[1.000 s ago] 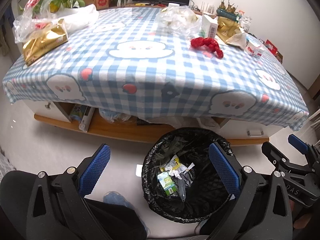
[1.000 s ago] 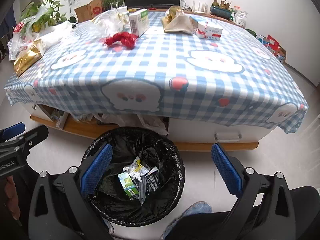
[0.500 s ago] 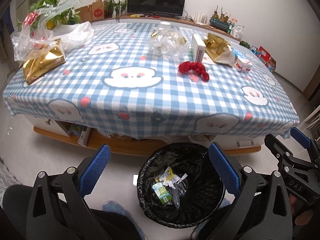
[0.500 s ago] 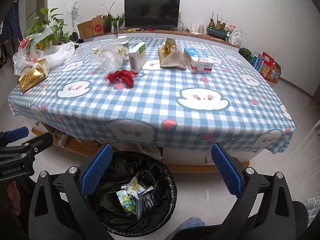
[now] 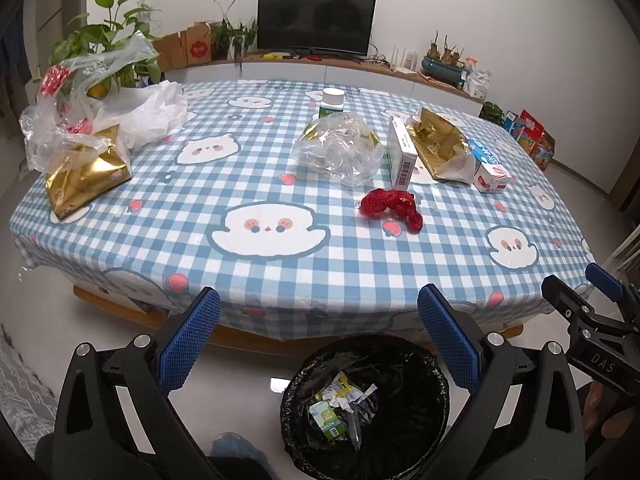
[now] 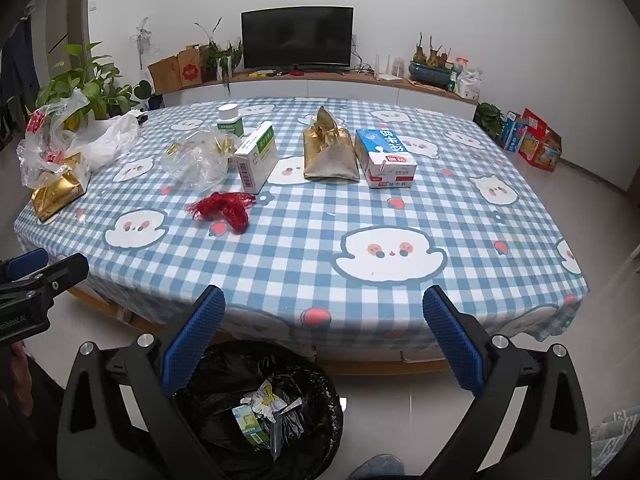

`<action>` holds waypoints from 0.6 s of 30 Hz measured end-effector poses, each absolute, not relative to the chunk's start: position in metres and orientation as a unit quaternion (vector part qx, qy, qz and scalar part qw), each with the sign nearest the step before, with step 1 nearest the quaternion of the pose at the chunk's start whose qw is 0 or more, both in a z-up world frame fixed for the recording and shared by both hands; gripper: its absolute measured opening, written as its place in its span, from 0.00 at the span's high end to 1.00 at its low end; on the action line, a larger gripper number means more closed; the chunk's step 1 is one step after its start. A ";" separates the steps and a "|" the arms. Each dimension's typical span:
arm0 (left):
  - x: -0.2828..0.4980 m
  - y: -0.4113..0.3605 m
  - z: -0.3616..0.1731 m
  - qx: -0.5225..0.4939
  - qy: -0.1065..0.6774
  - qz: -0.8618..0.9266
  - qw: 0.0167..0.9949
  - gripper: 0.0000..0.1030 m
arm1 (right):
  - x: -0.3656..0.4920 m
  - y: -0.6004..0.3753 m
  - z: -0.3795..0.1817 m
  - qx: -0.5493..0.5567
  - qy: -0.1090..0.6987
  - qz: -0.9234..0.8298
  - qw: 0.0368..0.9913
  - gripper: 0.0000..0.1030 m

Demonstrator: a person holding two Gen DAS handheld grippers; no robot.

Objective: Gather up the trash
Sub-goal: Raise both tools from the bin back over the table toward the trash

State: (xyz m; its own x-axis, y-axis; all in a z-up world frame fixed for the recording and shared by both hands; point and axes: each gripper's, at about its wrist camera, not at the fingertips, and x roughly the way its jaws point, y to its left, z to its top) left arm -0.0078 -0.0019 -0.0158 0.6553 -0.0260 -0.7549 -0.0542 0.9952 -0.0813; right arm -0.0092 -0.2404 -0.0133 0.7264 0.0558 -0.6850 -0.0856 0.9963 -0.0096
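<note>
Both claws spread wide and empty, above the bin at the table's near edge.
Left claw (image 5: 318,344) and right claw (image 6: 324,344) hold nothing. Trash bin (image 5: 424,364), black liner, sits on the floor against the table (image 5: 280,280); its near rim is cut off by the claw bodies, and scraps inside are hard to identify beyond a green-white pack. Red mesh net (image 5: 392,208) lies crumpled on the table, long axis roughly left-right. White-green box (image 6: 258,156) lies flat, long axis pointing away. Milk carton (image 6: 384,158) lies likewise.
</note>
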 end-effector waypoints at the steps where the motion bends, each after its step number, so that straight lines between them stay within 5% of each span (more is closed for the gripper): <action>1: -0.003 -0.002 -0.016 -0.048 0.416 0.006 0.908 0.06 | -0.004 -0.242 -0.012 -0.016 0.369 0.039 0.929 0.08; 18: 0.096 -0.007 -0.013 -0.039 0.424 0.003 0.905 0.06 | 0.094 -0.255 -0.010 -0.031 0.375 0.025 0.926 0.08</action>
State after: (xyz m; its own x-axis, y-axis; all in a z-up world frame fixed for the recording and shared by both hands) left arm 0.0959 -0.0069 -0.0135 0.6398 -0.0281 -0.7680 -0.0377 0.9970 -0.0679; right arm 0.0938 -0.2546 -0.0098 0.7171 0.0235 -0.6966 -0.0702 0.9968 -0.0387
